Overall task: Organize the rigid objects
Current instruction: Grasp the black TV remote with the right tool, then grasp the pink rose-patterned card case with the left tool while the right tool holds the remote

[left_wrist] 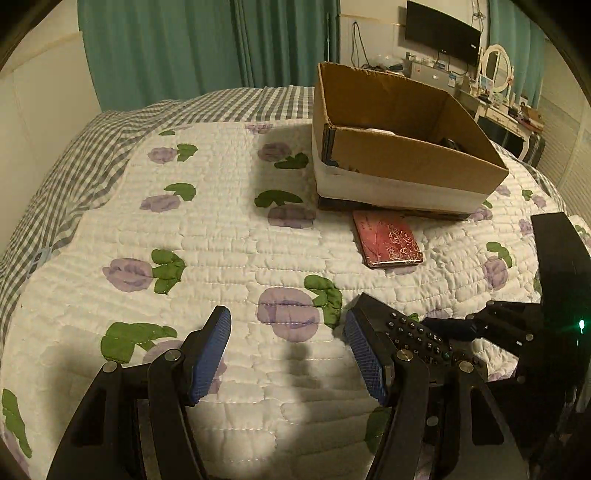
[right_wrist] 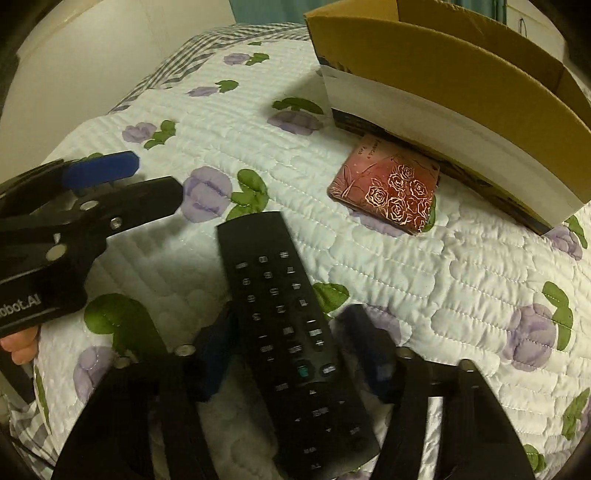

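A black remote control [right_wrist: 291, 325] lies on the flowered quilt between the fingers of my right gripper [right_wrist: 291, 354], whose jaws stand open on either side of it. It also shows in the left wrist view [left_wrist: 417, 336], just right of my left gripper [left_wrist: 288, 354], which is open and empty over the quilt. A red box with gold roses [right_wrist: 388, 184] lies flat in front of the open cardboard box [right_wrist: 461, 81]. Both show in the left wrist view, the red box [left_wrist: 388, 243] and the cardboard box [left_wrist: 406, 155].
The quilt [left_wrist: 207, 236] covers the bed, with a checked sheet [left_wrist: 66, 177] at the far edge. Teal curtains [left_wrist: 184, 48], a TV [left_wrist: 443, 33] and a dressing table [left_wrist: 506, 107] stand beyond. The cardboard box holds some dark items [left_wrist: 450, 142].
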Demonstrator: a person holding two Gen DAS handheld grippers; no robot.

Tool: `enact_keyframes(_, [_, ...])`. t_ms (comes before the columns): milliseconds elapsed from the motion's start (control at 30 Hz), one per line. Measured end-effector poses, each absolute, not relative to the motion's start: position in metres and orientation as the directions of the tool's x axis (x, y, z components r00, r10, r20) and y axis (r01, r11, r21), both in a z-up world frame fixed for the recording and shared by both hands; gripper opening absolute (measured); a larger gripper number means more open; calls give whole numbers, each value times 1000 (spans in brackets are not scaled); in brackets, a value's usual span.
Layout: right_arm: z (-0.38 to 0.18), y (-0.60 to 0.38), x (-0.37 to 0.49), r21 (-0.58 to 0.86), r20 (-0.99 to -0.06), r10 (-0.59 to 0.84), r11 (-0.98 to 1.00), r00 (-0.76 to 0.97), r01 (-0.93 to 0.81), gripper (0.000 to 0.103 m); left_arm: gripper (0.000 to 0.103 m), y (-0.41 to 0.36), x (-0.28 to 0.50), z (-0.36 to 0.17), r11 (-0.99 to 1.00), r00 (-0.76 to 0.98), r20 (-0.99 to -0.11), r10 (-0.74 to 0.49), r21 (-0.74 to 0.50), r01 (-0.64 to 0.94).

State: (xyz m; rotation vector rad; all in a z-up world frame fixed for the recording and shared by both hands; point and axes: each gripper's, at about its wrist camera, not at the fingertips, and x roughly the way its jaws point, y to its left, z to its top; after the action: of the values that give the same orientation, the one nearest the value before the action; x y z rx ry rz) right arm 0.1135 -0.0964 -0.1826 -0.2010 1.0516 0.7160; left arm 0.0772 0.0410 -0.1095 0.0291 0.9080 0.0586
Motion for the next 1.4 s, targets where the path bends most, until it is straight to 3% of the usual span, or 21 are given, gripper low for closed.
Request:
enact_keyframes(167, [-170,-111,107,120,-829,400,810,391,-574,42,67,36,76,-104,997,619,-781,81,72,-40])
enact_keyframes(667, [-112,-230,134,115,-742,257,959,620,-259,41,67,-35,136,-108,996,572,-820,4,57,75])
enact_keyframes(967, [-121,-241,148,158,-758,274,958,592,-241,41,67,-53,184,-146,997,490,-871,-19,18,71])
enact_keyframes(1400, [-138,-241,158,177,-786,279,957,552,-231,41,69,-65,193,-156,993,535,-841,83,114,24])
